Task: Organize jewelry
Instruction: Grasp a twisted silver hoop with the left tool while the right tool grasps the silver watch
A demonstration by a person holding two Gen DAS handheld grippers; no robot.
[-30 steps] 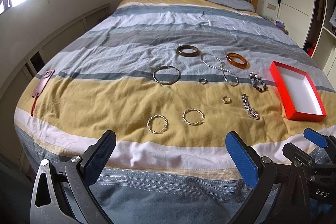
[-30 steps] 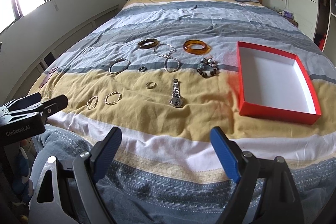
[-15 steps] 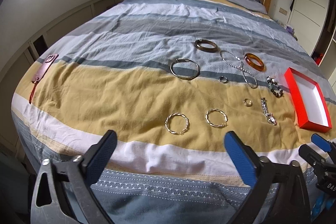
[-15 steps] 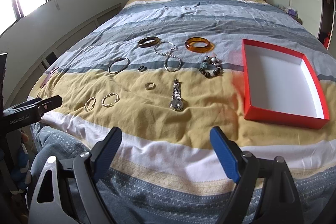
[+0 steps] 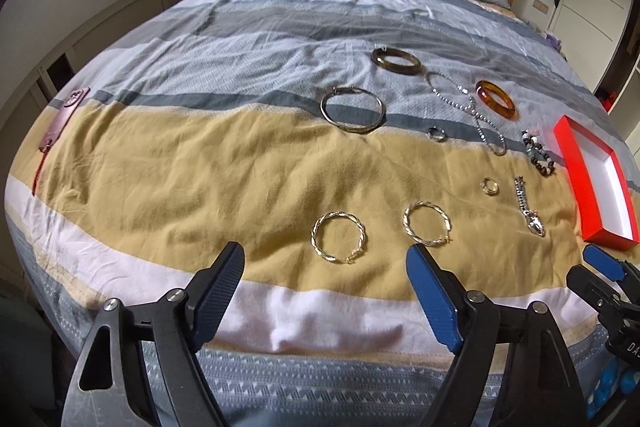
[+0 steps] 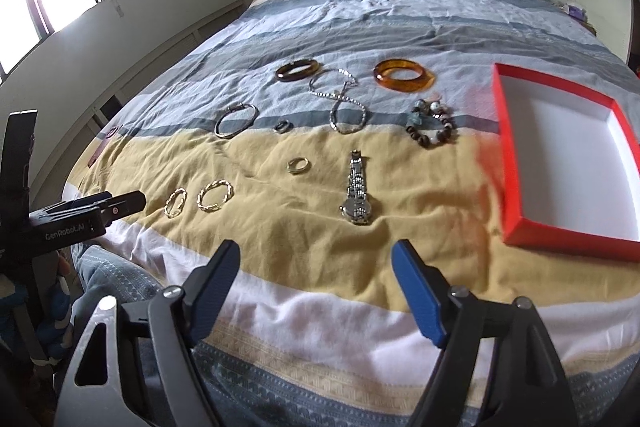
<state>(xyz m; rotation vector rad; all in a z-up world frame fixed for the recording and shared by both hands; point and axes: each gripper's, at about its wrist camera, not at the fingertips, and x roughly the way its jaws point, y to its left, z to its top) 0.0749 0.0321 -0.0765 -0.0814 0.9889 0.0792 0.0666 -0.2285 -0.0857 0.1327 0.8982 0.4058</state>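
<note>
Both the left gripper point(image 5: 324, 291) and right gripper point(image 6: 316, 287) are closing their empty jaws above the striped bed point(image 6: 400, 23), where twisted gold hoop earrings point(image 5: 339, 237), a silver metal wristwatch point(image 6: 357, 203) and bangles are lying spread singly, seemingly for easy picking into the empty red cardboard box point(image 6: 516, 163).

A: Legible markings, right wrist view?
B: One entry: "GenRobot.AI", white letters on the black body of the left tongs point(image 6: 120, 205).
A: Left wrist view?
B: One partial entry: "DA", cut off at the frame edge, on the black body of the right tongs point(image 5: 600, 269). Nothing else readable.
</note>
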